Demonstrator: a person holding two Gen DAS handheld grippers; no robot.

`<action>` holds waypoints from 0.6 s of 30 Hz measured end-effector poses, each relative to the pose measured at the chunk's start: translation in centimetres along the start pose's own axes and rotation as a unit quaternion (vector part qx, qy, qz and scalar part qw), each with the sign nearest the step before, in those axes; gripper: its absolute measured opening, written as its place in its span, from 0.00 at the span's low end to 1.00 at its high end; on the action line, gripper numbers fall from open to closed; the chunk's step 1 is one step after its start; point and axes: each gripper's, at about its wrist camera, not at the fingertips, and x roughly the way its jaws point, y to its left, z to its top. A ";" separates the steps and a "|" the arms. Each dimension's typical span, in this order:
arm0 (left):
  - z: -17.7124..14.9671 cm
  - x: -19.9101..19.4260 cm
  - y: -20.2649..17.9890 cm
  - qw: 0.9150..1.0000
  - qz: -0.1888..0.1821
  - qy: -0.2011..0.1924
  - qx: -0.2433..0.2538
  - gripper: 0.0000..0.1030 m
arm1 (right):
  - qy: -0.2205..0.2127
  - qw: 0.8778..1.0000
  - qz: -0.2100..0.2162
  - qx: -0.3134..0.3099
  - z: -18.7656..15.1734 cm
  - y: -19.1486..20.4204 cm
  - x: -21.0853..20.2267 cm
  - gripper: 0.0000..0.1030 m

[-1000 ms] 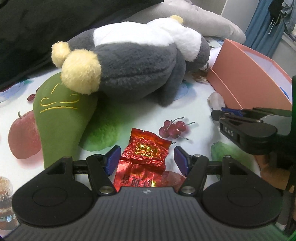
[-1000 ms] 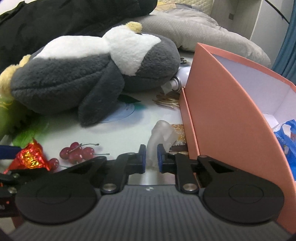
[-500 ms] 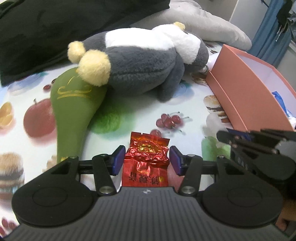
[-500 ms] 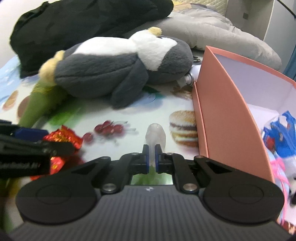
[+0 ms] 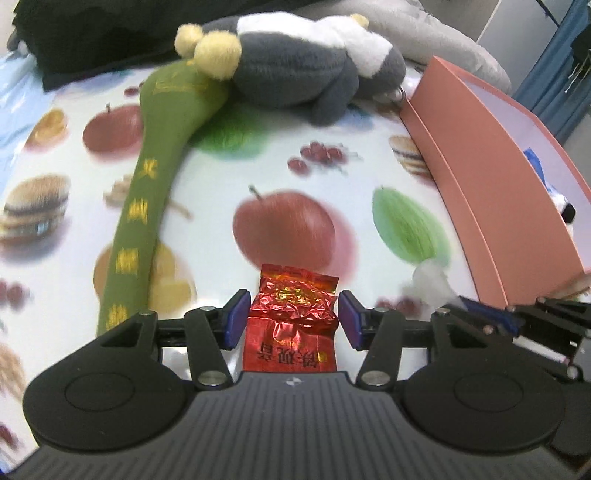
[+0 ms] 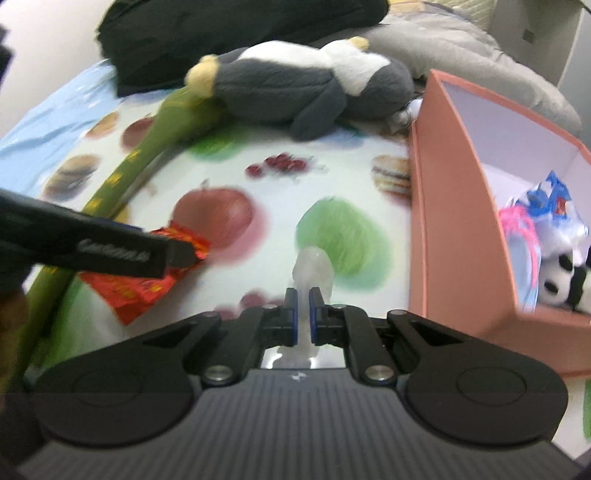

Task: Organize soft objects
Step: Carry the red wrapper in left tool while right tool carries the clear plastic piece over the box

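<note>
Fruit-print tablecloth (image 5: 221, 155), blue curtain (image 5: 550, 74) at right, pale wall (image 6: 535, 22) behind

Left hand-held gripper (image 5: 291, 323): angled downward, jaws part-way apart after just closing, pads clamping the red foil packet (image 5: 293, 317). Right hand-held gripper (image 6: 303, 314): angled downward, jaws nearly together, pinching a small translucent white soft piece (image 6: 312, 267)

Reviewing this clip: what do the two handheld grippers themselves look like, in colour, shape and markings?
Both look alike. The left gripper and right gripper have matte black ribbed bodies, round black discs at either side, angled black linkage arms with silver pivot screws, and blue pads on the fingertips. The left gripper's finger shows blurred white lettering in the right wrist view. No sleeves or cables visible.
</note>
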 end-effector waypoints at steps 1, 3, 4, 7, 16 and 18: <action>-0.5 -0.1 -0.1 1.000 0.000 0.004 -0.002 0.57 | 0.002 1.000 0.006 -0.004 -0.4 0.2 -0.3 0.10; -1.3 -0.1 -0.3 1.000 -0.003 0.014 -0.006 0.57 | 0.006 1.000 0.017 -0.001 -1.3 0.3 -0.7 0.11; -1.7 -0.2 -0.3 1.000 -0.004 0.015 -0.007 0.57 | 0.010 1.000 0.020 0.003 -1.7 0.3 -0.8 0.12; -2.2 -0.2 -0.3 1.000 -0.008 0.024 -0.011 0.59 | 0.016 0.999 0.028 0.023 -2.1 0.0 -0.9 0.16; -2.1 -0.6 0.2 0.999 -0.020 0.024 -0.012 0.66 | -0.002 0.999 0.039 0.036 -2.1 -0.4 -0.6 0.50; -1.9 -0.5 0.4 0.999 -0.022 0.024 -0.020 0.67 | -0.002 0.999 0.042 0.031 -2.0 -0.2 0.1 0.50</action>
